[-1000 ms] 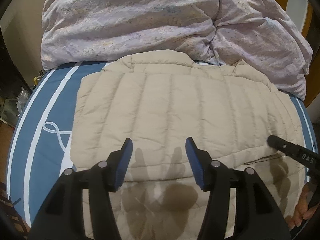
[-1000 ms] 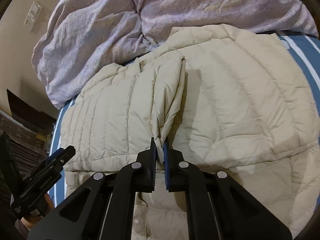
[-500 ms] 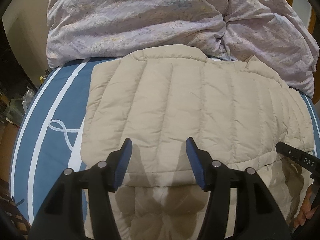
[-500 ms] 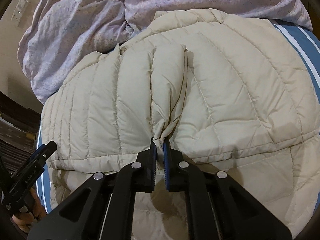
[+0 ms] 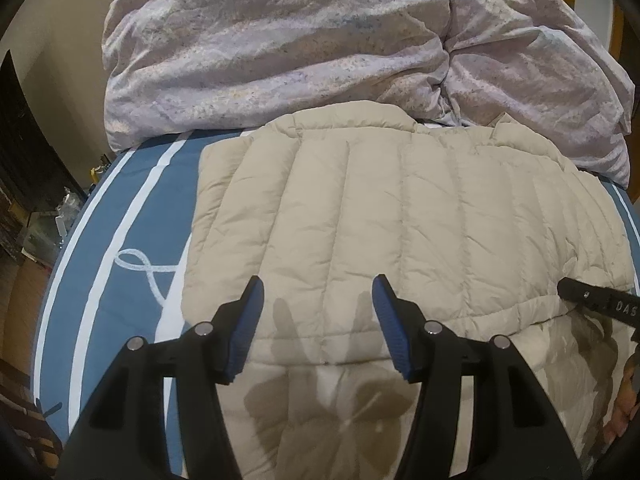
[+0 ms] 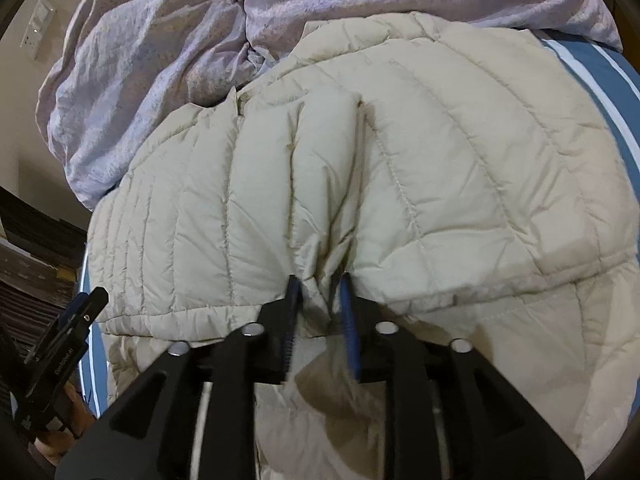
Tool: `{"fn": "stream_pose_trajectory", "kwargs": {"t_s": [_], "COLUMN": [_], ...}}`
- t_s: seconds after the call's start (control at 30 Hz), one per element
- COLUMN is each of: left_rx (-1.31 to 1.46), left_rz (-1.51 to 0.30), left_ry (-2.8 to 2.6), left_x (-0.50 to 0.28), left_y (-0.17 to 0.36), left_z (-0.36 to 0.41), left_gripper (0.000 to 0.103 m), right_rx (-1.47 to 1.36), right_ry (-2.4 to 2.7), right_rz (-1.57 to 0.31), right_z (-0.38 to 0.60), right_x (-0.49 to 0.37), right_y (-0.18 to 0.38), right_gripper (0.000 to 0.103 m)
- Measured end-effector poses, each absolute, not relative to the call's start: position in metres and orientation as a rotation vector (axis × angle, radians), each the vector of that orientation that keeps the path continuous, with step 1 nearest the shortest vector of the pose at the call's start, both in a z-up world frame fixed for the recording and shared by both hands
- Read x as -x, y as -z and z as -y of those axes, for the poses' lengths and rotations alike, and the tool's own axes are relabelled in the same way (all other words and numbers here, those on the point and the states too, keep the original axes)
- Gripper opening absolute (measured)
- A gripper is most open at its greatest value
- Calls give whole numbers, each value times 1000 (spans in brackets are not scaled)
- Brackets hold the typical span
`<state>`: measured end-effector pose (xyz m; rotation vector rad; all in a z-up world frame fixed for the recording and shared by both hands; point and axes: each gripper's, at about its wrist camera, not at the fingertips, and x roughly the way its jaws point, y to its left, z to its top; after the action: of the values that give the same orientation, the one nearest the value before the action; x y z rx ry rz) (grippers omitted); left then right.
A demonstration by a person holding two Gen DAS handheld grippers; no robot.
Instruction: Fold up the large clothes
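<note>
Your puffy beige down jacket (image 5: 400, 224) lies across the blue bed cover, collar toward the far edge by the lilac duvet (image 5: 320, 48). It looks light, soft and slippery; take the hem seam. Left gripper (image 5: 318, 320) hovers apart, empty. Right gripper (image 6: 320, 312) is opening around a pinched hem fold.

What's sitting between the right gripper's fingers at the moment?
In the right wrist view, a pinched ridge of the beige puffer jacket lies between the fingers of the right gripper, whose jaws are opening off it.
</note>
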<state>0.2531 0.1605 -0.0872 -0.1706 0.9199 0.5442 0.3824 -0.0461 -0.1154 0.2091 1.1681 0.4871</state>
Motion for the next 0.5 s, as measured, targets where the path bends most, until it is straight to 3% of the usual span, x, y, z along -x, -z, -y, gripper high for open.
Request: {"fn": "stream_pose_trajectory", "kwargs": {"t_s": [0.17, 0.5], "left_rx": [155, 146], "left_rz": [-901, -868], "left_ry": [-553, -570], "left_x": [-234, -175], "left_y": [82, 76], "left_z": [-154, -137], "left_gripper": [59, 60], "right_rx": [-195, -213], "right_ry": [-458, -402], "right_rz": [-1124, -1080], "right_z": [62, 116], "right_x": [-366, -324], "right_y": [103, 89], "right_gripper": [52, 53]}}
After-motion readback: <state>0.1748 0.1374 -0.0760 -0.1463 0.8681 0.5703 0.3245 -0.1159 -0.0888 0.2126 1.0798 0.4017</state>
